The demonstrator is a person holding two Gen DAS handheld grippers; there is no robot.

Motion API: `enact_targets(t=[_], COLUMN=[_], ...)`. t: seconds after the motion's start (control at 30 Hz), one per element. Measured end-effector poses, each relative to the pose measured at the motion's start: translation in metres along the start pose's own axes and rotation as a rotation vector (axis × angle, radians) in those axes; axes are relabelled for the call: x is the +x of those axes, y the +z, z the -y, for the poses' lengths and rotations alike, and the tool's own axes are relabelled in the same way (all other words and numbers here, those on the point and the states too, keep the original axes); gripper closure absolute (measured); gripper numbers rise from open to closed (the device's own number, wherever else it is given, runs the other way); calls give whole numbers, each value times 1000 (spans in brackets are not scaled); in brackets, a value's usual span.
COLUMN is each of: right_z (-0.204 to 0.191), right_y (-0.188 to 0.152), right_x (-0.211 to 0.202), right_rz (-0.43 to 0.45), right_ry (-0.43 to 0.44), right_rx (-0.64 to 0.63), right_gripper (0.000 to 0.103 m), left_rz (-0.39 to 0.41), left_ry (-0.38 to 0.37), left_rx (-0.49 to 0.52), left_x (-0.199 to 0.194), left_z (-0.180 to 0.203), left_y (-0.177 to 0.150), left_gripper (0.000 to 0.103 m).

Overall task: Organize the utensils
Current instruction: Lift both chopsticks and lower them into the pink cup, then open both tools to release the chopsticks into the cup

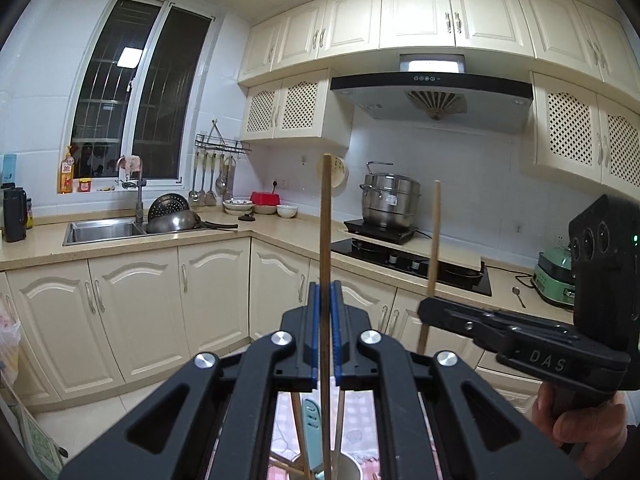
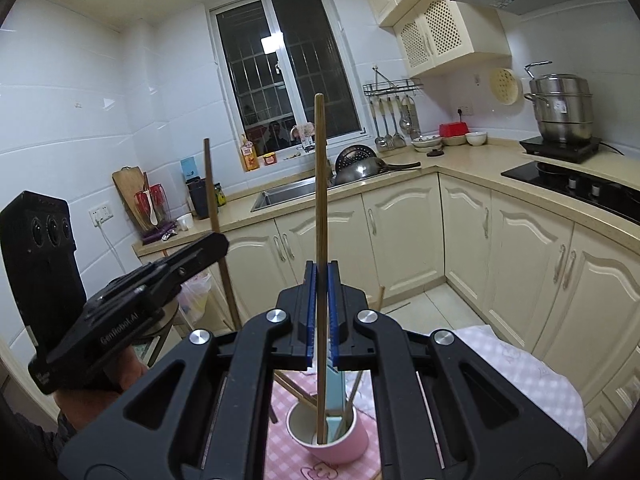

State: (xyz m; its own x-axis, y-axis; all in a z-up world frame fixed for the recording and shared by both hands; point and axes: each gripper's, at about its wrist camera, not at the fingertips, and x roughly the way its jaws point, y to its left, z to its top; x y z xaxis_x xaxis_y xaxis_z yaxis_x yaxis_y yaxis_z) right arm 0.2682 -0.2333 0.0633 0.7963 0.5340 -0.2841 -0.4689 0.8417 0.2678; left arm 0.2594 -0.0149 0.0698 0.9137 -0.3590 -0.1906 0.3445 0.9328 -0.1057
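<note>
My left gripper [image 1: 325, 300] is shut on an upright wooden chopstick [image 1: 325, 232]; it also shows at the left of the right wrist view [image 2: 218, 244], where its chopstick [image 2: 212, 188] stands up. My right gripper [image 2: 321, 280] is shut on a second upright wooden chopstick [image 2: 319, 184]; its lower end reaches into a pink cup [image 2: 344, 444] below. The right gripper also shows in the left wrist view [image 1: 430, 310] with its chopstick [image 1: 434, 236]. The cup holds a pale teal utensil [image 2: 335, 396] and other chopsticks [image 2: 294, 390]. Below my left gripper the cup's rim [image 1: 352, 466] shows.
The cup stands on a pink checked cloth [image 2: 532, 380] over a small table. Behind are cream cabinets, a sink [image 1: 104, 230] with a wok [image 1: 176, 220], a hob [image 1: 408, 264], a steel steamer pot [image 1: 390, 200], and a spoon [image 1: 519, 296] on the counter.
</note>
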Motion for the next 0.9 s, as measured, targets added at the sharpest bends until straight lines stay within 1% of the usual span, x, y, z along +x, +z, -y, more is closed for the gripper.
enact_targets(t=[0.37,0.43,0.8,0.83,0.87,0.9], right_z=[1,2,8,8,10,11], right_y=[-10,-14,-36,-38,-41,-44], right_x=[27,34,57,59,61,62], right_rz=[-28,-38,-94,-106,-120,-131], right_ry=[-18,-20,-30,-30,-29,-30], right_rx=[7,11,25,28,33,40], right_gripper=[97,97,97,96,96,93], left_rz=[-31,-37,-94,-100,-107,-119], left_ry=[8,21,36,40,45,47], left_rx=[-2,3,6,7,7,7], left_x=[18,22,40,41,41,42], left_z=[-4,-5,-9,-9,-10,-11], left_y=[-11,-16,-41,-43,-44,-46], left_gripper=[98,98,98,97,93,86])
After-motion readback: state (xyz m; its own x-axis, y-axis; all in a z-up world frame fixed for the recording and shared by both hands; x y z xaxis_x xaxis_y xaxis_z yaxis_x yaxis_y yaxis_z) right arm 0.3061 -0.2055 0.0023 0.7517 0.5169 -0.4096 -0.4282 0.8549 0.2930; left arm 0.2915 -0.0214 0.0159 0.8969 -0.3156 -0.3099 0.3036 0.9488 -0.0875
